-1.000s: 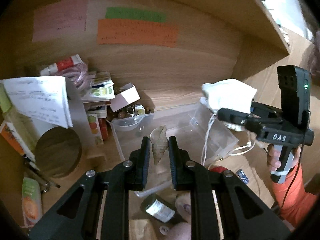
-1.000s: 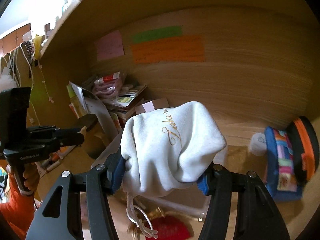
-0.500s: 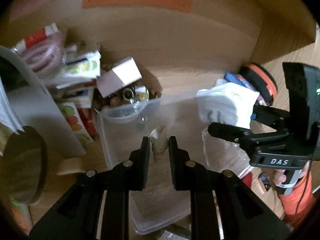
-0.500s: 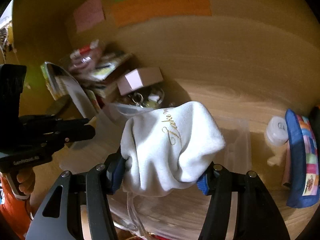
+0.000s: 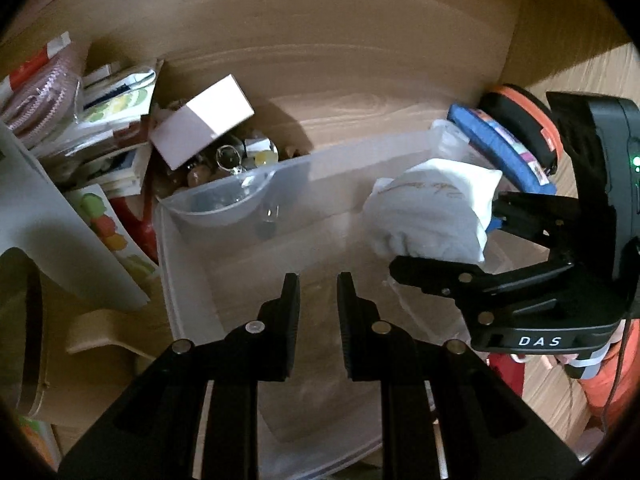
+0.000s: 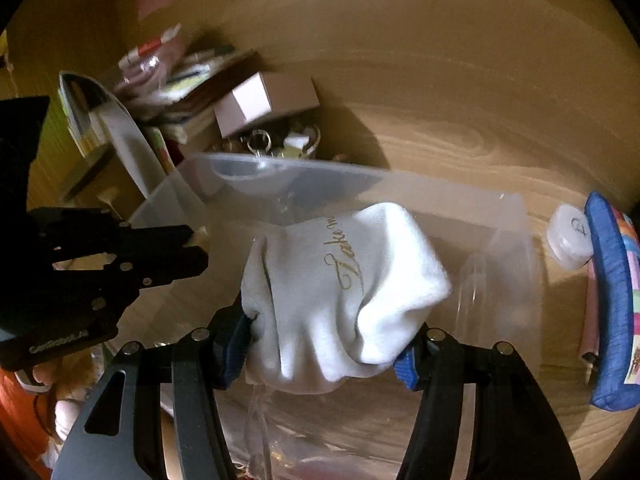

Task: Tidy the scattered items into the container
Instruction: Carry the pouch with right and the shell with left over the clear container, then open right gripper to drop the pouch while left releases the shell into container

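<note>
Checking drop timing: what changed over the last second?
Left gripper and right gripper came down over the clear container. The shell seen between the left fingers no longer shows; whether it is held or dropped is unclear. Unchanged: right gripper stays clamped on the white pouch.

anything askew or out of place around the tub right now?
Yes. The small white box sits tilted on a heap of trinkets just behind the clear tub's far left corner, propped up rather than lying flat. The booklets beside it are a slumped, uneven pile. Nothing looks spilled or broken.
</note>
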The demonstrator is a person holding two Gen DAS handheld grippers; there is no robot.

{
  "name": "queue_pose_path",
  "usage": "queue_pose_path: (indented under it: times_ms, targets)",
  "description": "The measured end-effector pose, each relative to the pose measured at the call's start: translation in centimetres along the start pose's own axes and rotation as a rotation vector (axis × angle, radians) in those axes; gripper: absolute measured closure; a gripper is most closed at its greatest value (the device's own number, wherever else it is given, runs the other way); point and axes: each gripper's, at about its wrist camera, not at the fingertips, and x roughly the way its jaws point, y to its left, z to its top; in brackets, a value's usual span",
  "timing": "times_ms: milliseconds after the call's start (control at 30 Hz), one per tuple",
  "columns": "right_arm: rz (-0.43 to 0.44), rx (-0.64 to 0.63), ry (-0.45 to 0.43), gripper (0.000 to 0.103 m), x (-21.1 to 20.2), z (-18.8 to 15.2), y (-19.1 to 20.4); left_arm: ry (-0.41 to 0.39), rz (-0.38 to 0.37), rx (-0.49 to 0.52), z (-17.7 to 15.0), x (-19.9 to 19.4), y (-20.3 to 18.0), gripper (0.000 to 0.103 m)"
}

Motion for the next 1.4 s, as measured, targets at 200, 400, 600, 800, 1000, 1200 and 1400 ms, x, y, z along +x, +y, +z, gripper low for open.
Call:
queue_pose_path:
  times_ms: [200, 400, 600, 800, 1000, 1200, 1400]
  targets:
    - [0.008, 0.01, 0.045, 0.046, 1.1, -0.3, -0.2, 0.005, 0.019, 0.015, -0.1, 0.3, -0.3, 0.085]
    - [-0.003, 0.018, 0.042, 0.04, 0.9, -0.4, -0.5, -0.003, 0.019, 0.023, -0.1, 0.6, -0.5, 0.081]
    - [-0.029, 0.011, 0.027, 0.037, 0.5, -0.3, -0.4, -0.033, 0.035, 0.024, -0.2, 0.2, -0.5, 0.049]
    - [-0.054, -0.006, -0.042, 0.032, -1.0, 0.0, 0.1, -0.056, -0.004, -0.025, 0.1, -0.7, 0.4, 0.048]
    - [-0.093, -0.006, -0.131, 0.021, -3.1, 0.4, 0.1, -0.087, -0.052, -0.058, 0.4, -1.7, 1.0, 0.041]
    - [-0.121, 0.001, -0.161, 0.021, -4.0, 0.8, -0.5, -0.144, -0.006, -0.056, 0.5, -3.6, 0.8, 0.031]
    - [-0.12, -0.006, -0.183, 0.02, -6.3, 1.4, -0.3, -0.192, 0.057, -0.061, 0.5, -6.3, 0.5, 0.024]
